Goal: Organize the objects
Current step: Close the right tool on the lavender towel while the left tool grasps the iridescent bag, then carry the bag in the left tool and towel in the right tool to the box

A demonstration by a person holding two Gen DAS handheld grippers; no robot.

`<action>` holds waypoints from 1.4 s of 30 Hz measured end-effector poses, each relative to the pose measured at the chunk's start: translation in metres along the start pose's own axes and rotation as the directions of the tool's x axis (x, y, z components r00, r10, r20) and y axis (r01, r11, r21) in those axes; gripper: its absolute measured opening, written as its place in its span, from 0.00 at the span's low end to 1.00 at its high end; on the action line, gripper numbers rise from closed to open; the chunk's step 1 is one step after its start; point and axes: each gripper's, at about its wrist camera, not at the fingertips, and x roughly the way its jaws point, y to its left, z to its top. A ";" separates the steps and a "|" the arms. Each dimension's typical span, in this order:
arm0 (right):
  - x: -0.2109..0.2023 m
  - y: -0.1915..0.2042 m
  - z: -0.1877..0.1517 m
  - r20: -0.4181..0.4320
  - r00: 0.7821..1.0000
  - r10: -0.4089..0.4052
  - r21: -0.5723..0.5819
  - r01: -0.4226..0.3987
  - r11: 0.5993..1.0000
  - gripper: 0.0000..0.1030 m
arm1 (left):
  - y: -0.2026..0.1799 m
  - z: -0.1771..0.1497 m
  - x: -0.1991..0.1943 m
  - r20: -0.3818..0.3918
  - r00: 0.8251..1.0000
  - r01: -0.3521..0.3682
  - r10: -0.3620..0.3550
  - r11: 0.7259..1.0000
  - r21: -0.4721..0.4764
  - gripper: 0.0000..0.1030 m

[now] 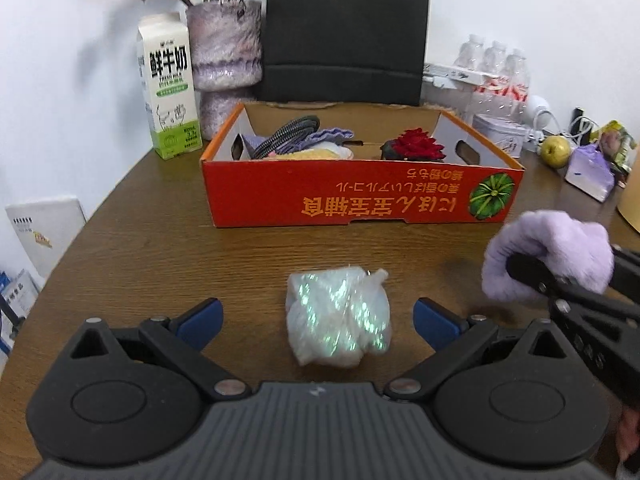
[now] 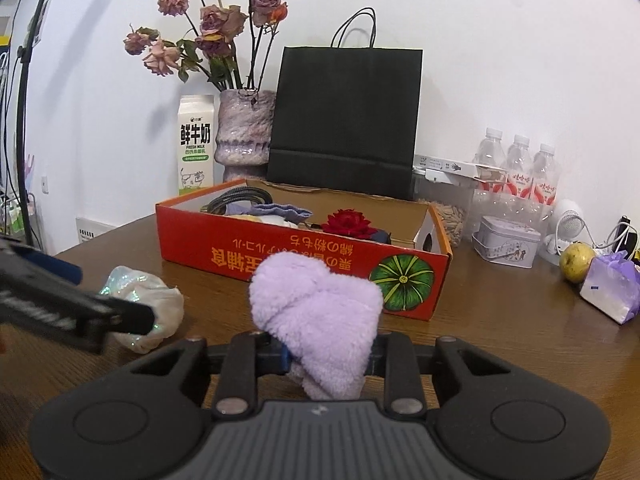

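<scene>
A fluffy lilac cloth is pinched between the pads of my right gripper, just above the wooden table; the same lilac cloth shows at the right of the left wrist view. A shiny white plastic bundle lies on the table between the wide-apart blue pads of my left gripper, which touch nothing. Behind both stands an orange cardboard box holding a red flower, a coiled cable and some cloths.
A milk carton, a vase of dried roses and a black paper bag stand behind the box. Water bottles, a tin, an apple and a lilac packet crowd the right.
</scene>
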 end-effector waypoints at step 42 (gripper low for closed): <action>-0.009 0.013 -0.003 0.045 0.999 -0.023 -0.019 0.024 1.000 0.25 | -0.007 -0.012 -0.031 0.179 0.978 -0.103 0.111 0.993 -0.051 0.44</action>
